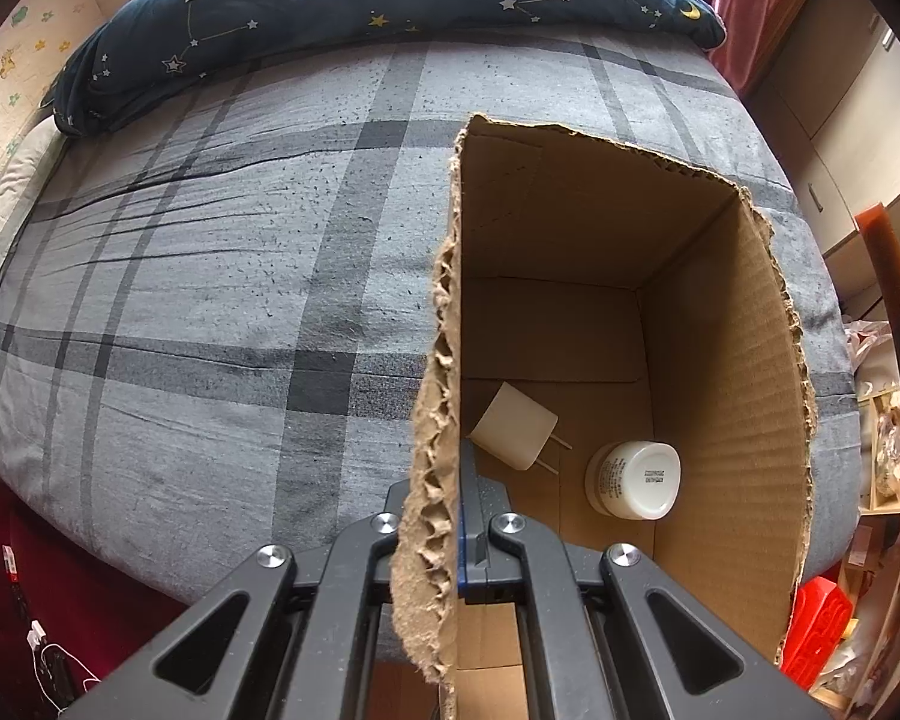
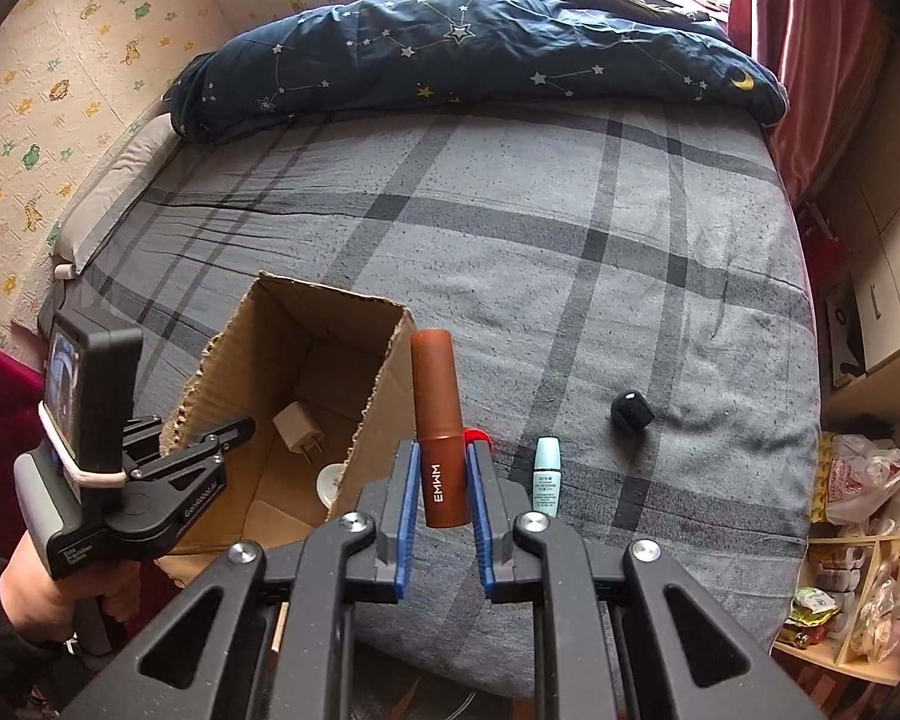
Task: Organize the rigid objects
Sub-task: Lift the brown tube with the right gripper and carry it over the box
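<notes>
Lipstick tube (image 2: 439, 429) stands upright, pinched low between the blue pads of the right claw (image 2: 441, 483), just beside the near wall of the cardboard box (image 2: 297, 372) on the bed (image 2: 570, 228), while the left claw (image 1: 459, 540) is clamped shut on that box's torn wall. With so little of the tube gripped, it could tilt or slip out, or catch the ragged rim and fall on the sheet by the pale blue bottle (image 2: 546, 474) and black cap (image 2: 632, 413), missing the charger (image 1: 519, 429) and white jar (image 1: 636, 480) inside
</notes>
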Available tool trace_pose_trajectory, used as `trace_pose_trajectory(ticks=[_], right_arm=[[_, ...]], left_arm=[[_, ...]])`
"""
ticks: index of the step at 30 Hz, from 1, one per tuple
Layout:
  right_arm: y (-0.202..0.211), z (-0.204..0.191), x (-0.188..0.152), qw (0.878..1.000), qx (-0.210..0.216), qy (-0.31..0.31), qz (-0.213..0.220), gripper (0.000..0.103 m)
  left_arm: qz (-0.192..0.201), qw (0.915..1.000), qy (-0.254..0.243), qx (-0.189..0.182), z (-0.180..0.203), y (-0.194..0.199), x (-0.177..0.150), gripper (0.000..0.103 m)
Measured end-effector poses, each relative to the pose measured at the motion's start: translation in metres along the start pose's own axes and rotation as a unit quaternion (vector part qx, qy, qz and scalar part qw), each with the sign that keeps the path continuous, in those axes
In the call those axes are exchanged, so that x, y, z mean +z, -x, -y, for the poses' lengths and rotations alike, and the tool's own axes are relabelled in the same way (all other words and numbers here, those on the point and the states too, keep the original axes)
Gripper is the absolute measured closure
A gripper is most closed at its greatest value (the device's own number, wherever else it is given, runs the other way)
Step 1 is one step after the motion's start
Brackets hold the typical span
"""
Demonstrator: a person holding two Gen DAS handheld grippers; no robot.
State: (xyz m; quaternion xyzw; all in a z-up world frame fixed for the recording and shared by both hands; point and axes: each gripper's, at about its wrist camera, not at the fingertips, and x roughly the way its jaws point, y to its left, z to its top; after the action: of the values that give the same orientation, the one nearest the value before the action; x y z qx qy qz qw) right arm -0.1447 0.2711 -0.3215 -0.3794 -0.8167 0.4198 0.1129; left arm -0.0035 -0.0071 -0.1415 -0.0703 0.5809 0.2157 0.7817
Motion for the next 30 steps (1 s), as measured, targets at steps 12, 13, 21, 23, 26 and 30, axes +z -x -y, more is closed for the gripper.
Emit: trace_pose_trajectory(ticks=[12, 13, 21, 23, 26, 30], right_arm=[[0.002, -0.031, 0.012, 0.999, 0.023, 0.025, 0.039, 0.087], [0.0, -0.033, 0.013, 0.998, 0.025, 0.028, 0.04, 0.087], [-0.02, -0.041, 0.017, 0.998, 0.027, 0.036, 0.049, 0.087], [-0.024, -0.044, 0.017, 0.998, 0.028, 0.039, 0.05, 0.087], [-0.03, -0.047, 0.017, 0.997, 0.027, 0.044, 0.054, 0.087], [-0.035, -0.048, 0.016, 0.997, 0.024, 0.049, 0.061, 0.087]], left_arm=[[-0.001, 0.9999, 0.016, 0.0, 0.008, 0.002, 0.004, 0.102], [-0.001, 0.9999, 0.017, 0.0, 0.008, 0.003, 0.005, 0.102], [0.0, 0.9996, 0.027, 0.0, 0.013, 0.003, 0.007, 0.102], [0.0, 0.9996, 0.029, 0.0, 0.015, 0.003, 0.008, 0.101], [-0.001, 0.9995, 0.032, -0.001, 0.016, 0.003, 0.008, 0.101], [-0.002, 0.9993, 0.038, -0.001, 0.018, 0.004, 0.007, 0.101]])
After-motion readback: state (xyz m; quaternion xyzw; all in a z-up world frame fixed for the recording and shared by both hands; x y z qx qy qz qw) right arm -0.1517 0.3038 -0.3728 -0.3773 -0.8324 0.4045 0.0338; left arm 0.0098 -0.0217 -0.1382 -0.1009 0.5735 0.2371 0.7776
